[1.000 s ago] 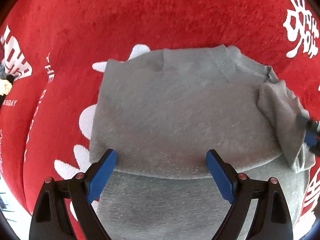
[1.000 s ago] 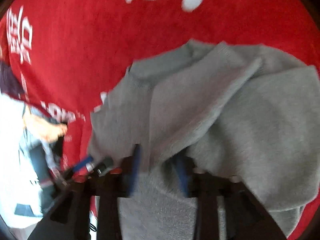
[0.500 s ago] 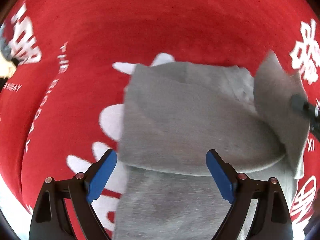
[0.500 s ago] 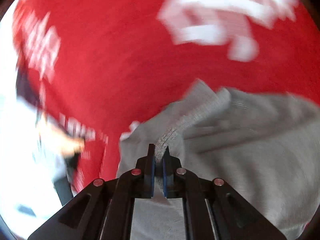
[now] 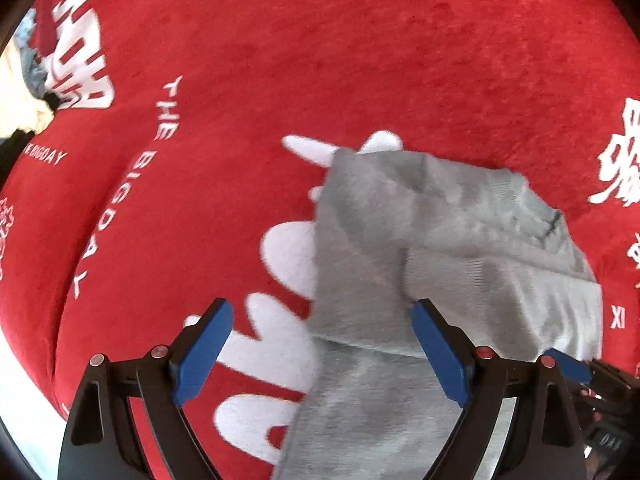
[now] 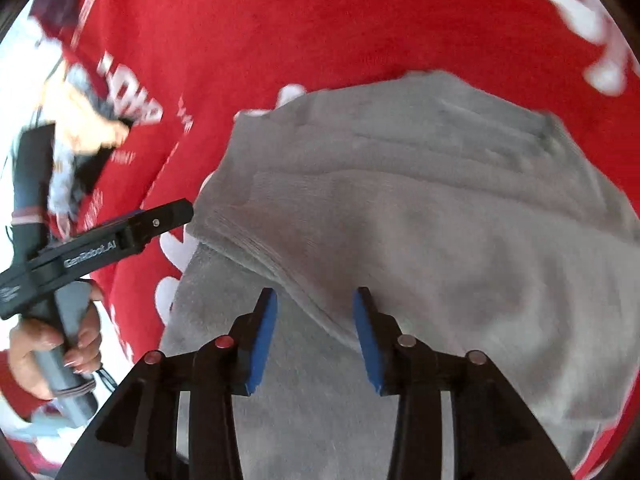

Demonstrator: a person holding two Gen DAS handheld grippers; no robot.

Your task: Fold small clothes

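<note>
A small grey knit sweater (image 5: 420, 248) lies folded in layers on a red cloth (image 5: 320, 60). My left gripper (image 5: 320, 344) is open and empty, its fingers straddling the sweater's left edge. My right gripper (image 6: 316, 332) is open and empty just above a folded edge of the sweater (image 6: 420, 220). The left gripper also shows in the right wrist view (image 6: 160, 220), off the sweater's left side, held by a hand. A tip of the right gripper shows at the lower right of the left wrist view (image 5: 568, 364).
The red cloth (image 6: 320, 20) carries white printed letters and shapes (image 5: 84, 68). A pile of other clothes (image 5: 28, 80) lies at the far left edge. A person's hand (image 6: 52, 344) grips the left tool's handle.
My right gripper held a sleeve, carried it across the sweater, then opened and let it go. The sleeve now lies folded on the body. My left gripper stayed open and shifted left.
</note>
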